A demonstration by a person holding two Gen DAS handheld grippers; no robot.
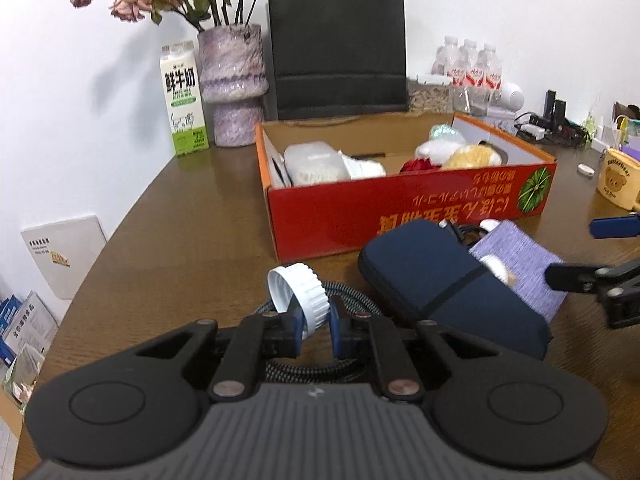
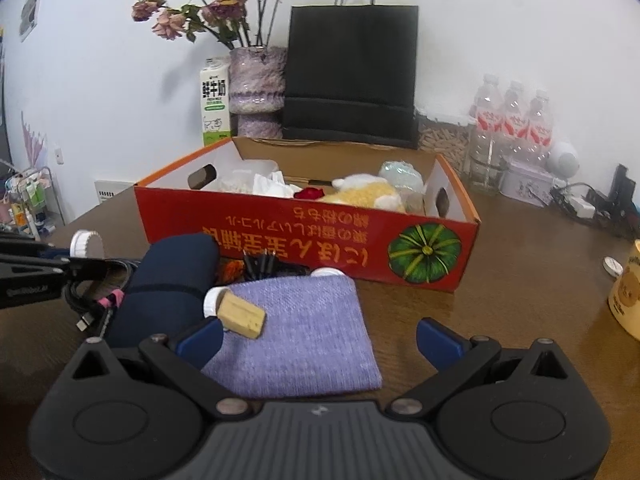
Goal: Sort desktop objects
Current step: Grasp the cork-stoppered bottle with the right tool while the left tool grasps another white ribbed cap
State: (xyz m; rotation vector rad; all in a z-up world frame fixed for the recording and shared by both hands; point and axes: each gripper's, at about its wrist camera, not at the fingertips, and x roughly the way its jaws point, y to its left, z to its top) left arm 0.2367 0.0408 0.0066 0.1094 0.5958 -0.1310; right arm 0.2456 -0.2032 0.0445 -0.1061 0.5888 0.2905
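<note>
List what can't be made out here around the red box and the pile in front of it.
- Red box floor: both views, hidden by its front wall and contents.
- Braided cable: left wrist view, mostly covered by the left claw shut on the white bottle cap.
- Black cords behind the purple cloth: right wrist view, ends hidden by the cloth and navy case.
- Yellow mug: cut off by the right edge.

Left tool (image 1: 314, 322) clamped tight; right tool (image 2: 320, 342) spread wide
</note>
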